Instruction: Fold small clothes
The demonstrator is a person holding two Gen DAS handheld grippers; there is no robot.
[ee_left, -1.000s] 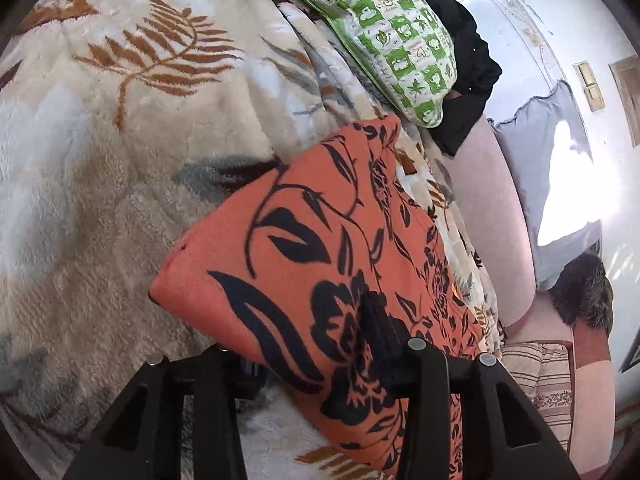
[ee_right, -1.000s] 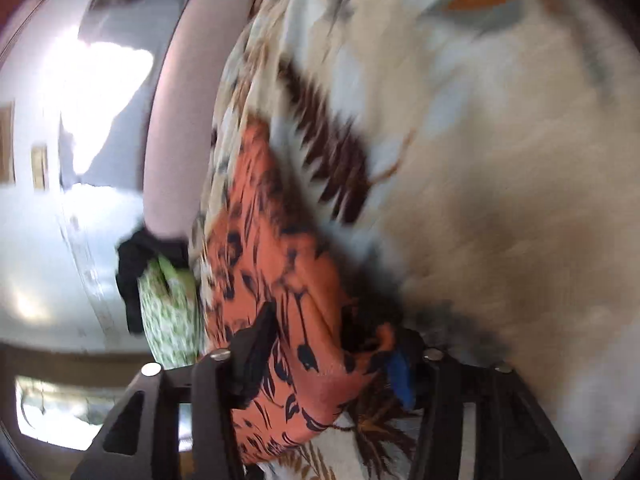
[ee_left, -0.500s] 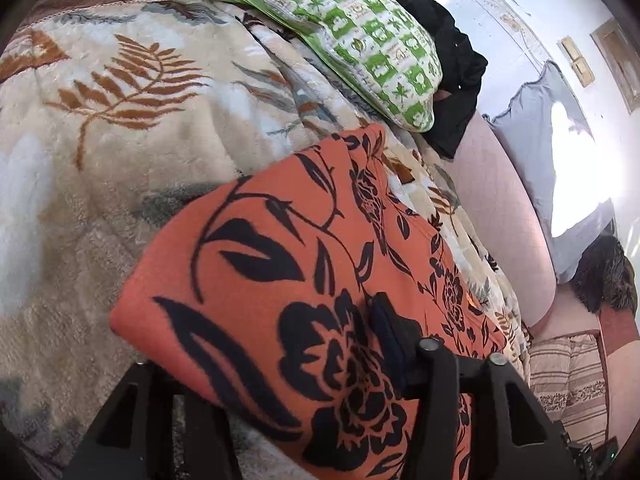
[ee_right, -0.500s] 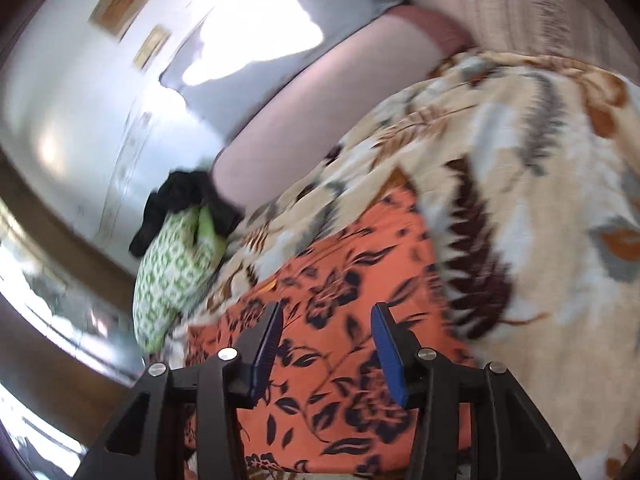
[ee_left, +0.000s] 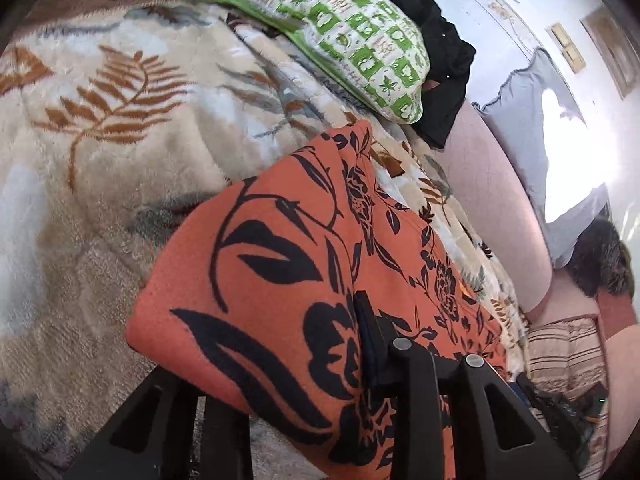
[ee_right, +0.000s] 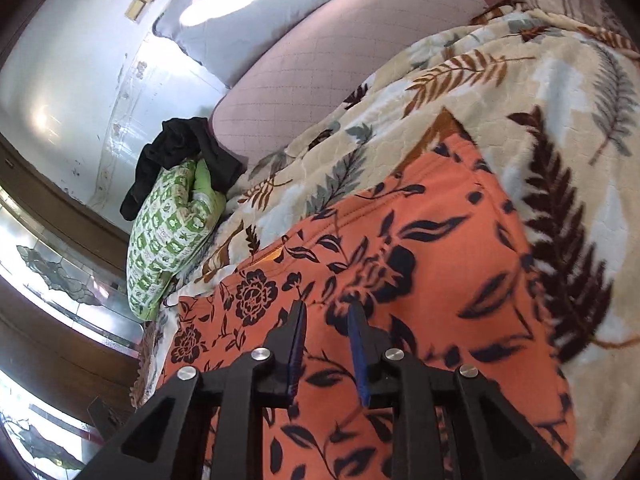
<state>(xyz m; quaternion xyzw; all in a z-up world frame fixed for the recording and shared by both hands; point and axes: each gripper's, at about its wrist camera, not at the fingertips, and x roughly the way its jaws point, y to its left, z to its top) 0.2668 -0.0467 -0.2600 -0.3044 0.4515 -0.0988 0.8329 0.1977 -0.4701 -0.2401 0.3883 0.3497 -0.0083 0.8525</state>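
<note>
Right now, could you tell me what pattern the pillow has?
Green and white checks on the pillow, clearest in the left wrist view.

The garment [ee_right: 420, 264] lies on the blanket [ee_right: 500, 92], with the pillow [ee_right: 168, 236] beyond it.

Fern-print blanket [ee_left: 120, 128], green checked pillow [ee_left: 352, 36], black garment [ee_left: 444, 72] behind it, pink cushion [ee_right: 320, 64]
</note>
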